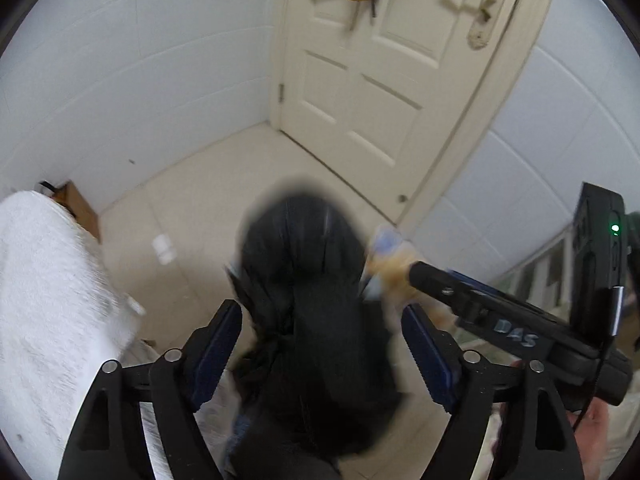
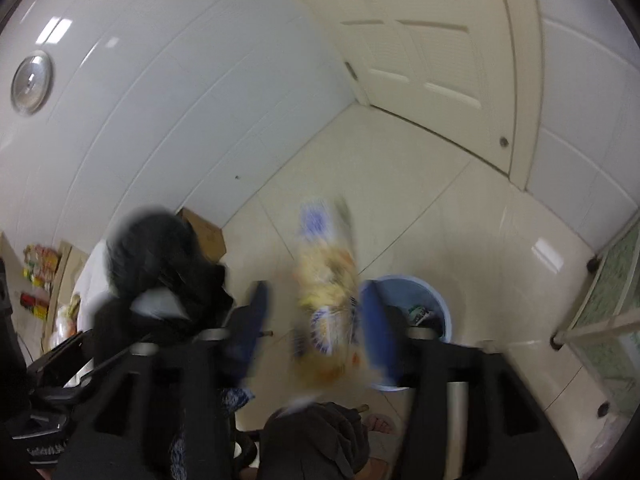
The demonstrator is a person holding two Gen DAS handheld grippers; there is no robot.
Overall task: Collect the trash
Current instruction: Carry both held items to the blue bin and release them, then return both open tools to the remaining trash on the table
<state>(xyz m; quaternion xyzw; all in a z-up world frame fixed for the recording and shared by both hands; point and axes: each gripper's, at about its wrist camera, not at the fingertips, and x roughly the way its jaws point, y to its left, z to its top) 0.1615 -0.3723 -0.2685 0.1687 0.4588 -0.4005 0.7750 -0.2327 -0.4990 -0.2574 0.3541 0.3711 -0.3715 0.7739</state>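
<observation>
Black bag (image 1: pixel 308 300) hanging blurry between the spread fingers of the left hand-held gripper (image 1: pixel 322 344), not pinched as far as visible. Yellow-and-blue wrapper (image 2: pixel 326 292) sitting between the right hand-held gripper (image 2: pixel 316 320) fingers, blurred, so can't tell if actually clamped. Hovering over the floor (image 2: pixel 400 200), blue bin (image 2: pixel 436 300) just beyond.
</observation>
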